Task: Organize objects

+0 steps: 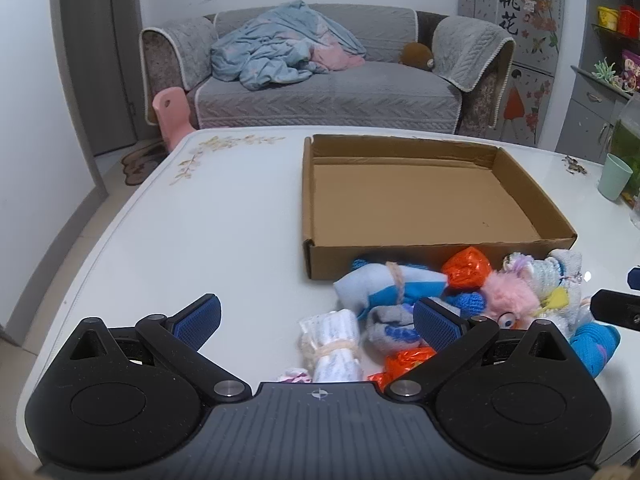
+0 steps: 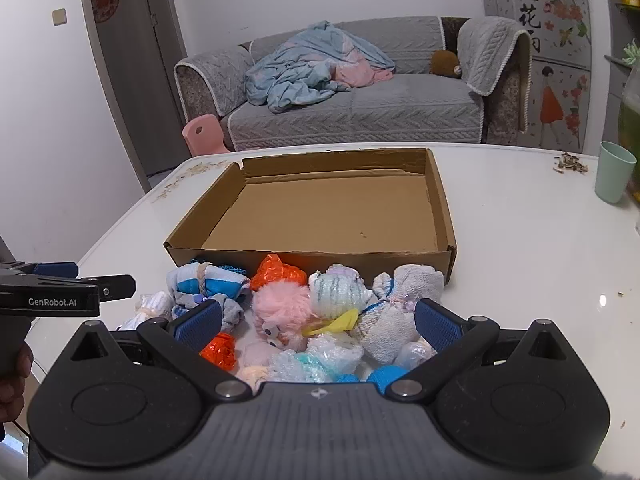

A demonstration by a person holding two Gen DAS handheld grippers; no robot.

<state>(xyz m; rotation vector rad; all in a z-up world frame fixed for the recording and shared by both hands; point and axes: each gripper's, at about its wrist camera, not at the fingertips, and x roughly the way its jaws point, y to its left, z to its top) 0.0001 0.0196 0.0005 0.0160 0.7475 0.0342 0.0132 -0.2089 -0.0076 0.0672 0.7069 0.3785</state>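
A shallow cardboard box [image 1: 420, 200] [image 2: 332, 208] lies open and empty on the white table [image 1: 200, 216]. In front of its near wall is a pile of small soft things: a pink fluffy toy [image 2: 280, 308] [image 1: 508, 292], orange foil bundles [image 2: 276, 272] [image 1: 466, 266], tied sock rolls [image 1: 392, 280] [image 2: 208, 280], a white roll [image 1: 332, 340] and a white knit piece [image 2: 400, 312]. My left gripper [image 1: 318, 320] is open, just left of the pile. My right gripper [image 2: 318, 324] is open above the pile, holding nothing.
A mint green cup [image 2: 614, 172] [image 1: 616, 176] stands at the table's right, with crumbs [image 2: 570, 164] near it. The left gripper [image 2: 68, 292] shows at the left of the right wrist view. A grey sofa [image 1: 320, 80] and pink stool [image 1: 172, 116] stand beyond the table.
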